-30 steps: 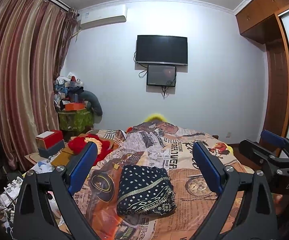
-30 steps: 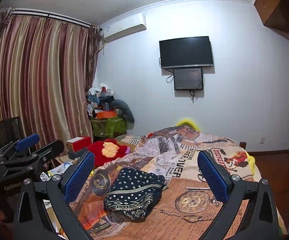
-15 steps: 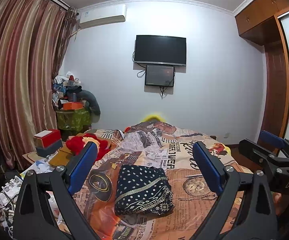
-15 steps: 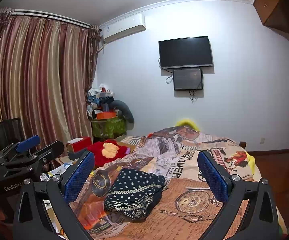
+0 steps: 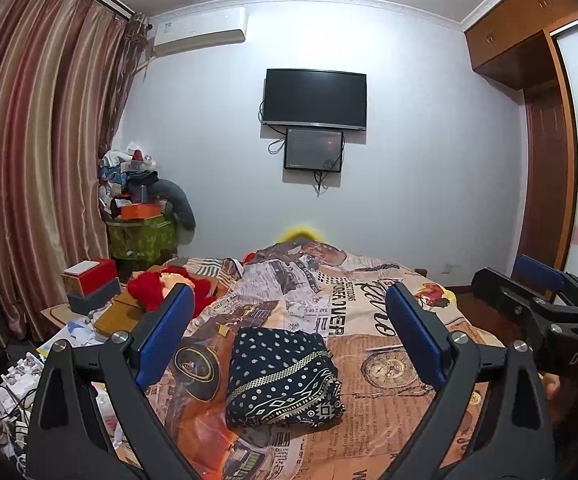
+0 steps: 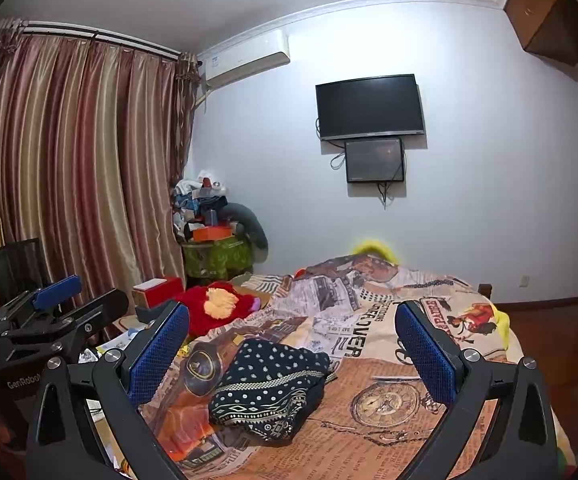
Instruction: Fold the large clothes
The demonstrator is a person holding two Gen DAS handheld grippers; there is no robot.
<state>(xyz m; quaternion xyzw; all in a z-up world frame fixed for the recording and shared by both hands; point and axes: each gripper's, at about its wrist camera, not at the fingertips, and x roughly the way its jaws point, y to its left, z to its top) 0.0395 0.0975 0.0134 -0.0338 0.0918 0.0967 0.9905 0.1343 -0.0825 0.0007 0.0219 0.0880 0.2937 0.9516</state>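
A dark navy garment (image 5: 281, 376) with white dots and a pale patterned band lies folded into a thick rectangle on the newspaper-print bedspread (image 5: 373, 364), at six o'clock from the wall television (image 5: 315, 98), while the left tool (image 5: 289, 332) and right tool (image 6: 291, 344) hang wide open above it, empty.

Home bedroom: bed (image 5: 369, 432), curtains (image 5: 29, 160), wall television (image 5: 315, 98).

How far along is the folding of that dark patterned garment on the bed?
Done: the dark patterned garment lies as a compact folded bundle on the printed bedspread. In hand: nothing; the left gripper and right gripper are both open, held above the bed and apart from the cloth. Left: no other unfolded large garment can be made out on the bed.
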